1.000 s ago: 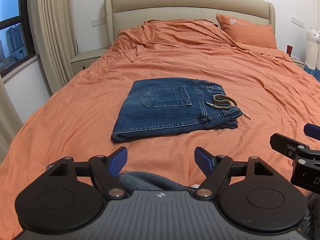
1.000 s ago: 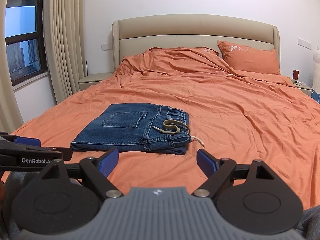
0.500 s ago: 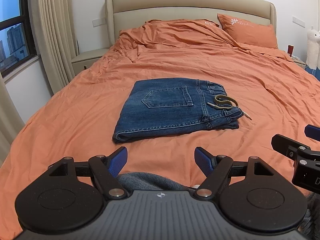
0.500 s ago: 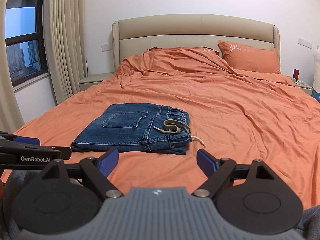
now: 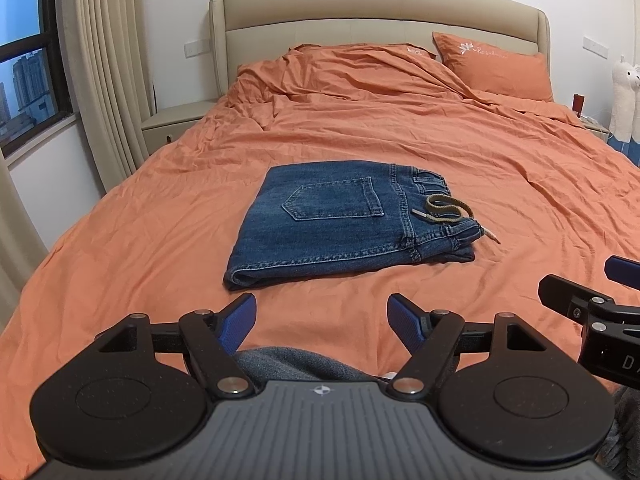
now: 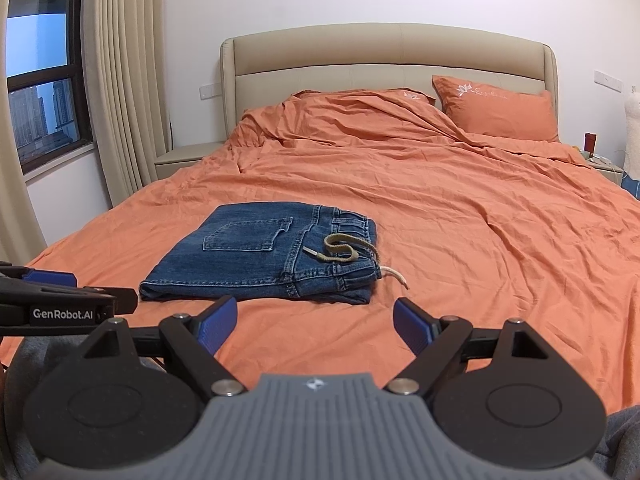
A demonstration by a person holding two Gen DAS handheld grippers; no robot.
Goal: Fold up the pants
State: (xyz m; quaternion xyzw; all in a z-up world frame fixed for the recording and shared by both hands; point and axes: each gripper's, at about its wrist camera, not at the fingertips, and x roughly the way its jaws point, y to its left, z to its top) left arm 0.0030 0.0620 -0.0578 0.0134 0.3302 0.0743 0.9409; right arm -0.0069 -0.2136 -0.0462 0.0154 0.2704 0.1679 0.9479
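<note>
The dark blue denim pants (image 5: 340, 220) sit folded into a neat rectangle mid-bed on the wrinkled orange sheet (image 5: 500, 168), olive drawstring (image 5: 446, 210) curled on the waistband. Left gripper (image 5: 322, 318) and right gripper (image 6: 316, 320) hover near the foot, jaws wide, holding nothing.

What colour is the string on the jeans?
Olive-tan string, with a paler end; clearest in the right wrist view.

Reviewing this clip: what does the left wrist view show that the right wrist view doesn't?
Only the left wrist view shows the left tongs head-on and the white plush toy's face. Only the right wrist view shows the right tongs head-on and the GenRobot.AI lettering. Both show the folded jeans lying on the orange bed, the drawstring and both tongs open, holding nothing.
</note>
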